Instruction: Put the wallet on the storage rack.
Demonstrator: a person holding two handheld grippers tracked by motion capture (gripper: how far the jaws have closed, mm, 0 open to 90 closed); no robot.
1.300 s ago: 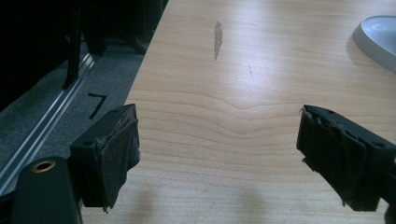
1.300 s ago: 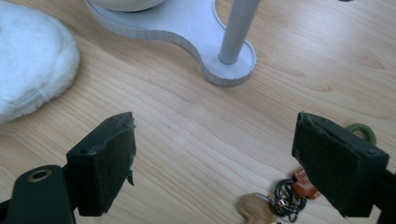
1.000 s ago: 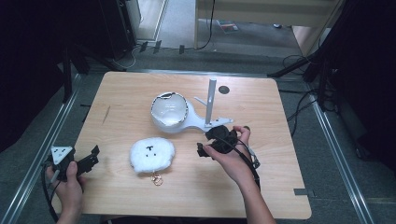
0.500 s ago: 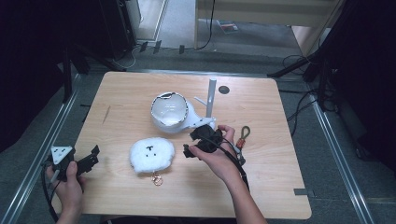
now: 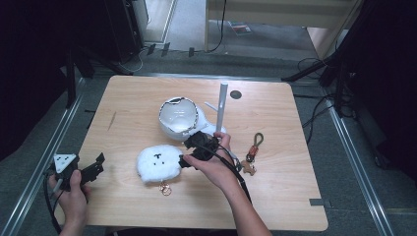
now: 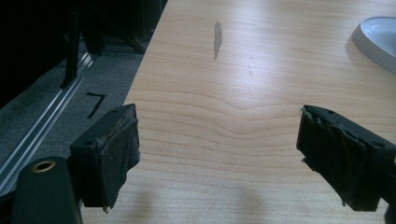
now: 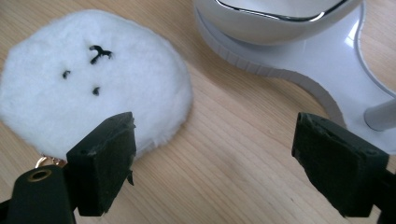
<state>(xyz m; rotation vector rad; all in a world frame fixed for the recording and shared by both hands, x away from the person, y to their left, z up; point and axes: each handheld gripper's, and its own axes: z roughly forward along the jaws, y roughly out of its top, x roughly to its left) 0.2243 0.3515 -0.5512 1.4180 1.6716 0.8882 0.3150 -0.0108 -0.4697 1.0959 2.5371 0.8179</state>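
A white fluffy pouch (image 5: 158, 163) with a small black face and a gold clasp (image 5: 165, 189) lies on the wooden table (image 5: 137, 98), front centre. My right gripper (image 5: 194, 150) hovers open just right of it, between the pouch (image 7: 88, 88) and the white stand base (image 7: 327, 79); nothing sits between its jaws. A brown keychain with a small figure (image 5: 252, 152) lies right of my right hand. My left gripper (image 5: 93, 167) is open at the table's front left edge, over bare wood (image 6: 224, 130).
A white bowl-shaped lamp head (image 5: 178, 117) on a white base with an upright post (image 5: 221, 108) stands at the table's middle. A dark round hole (image 5: 236, 94) marks the back. Metal rails (image 5: 49, 152) and cables (image 5: 314, 64) flank the table.
My right gripper has moved left from the keychain, which now lies alone on the table, toward the white pouch. The left gripper has stayed put.
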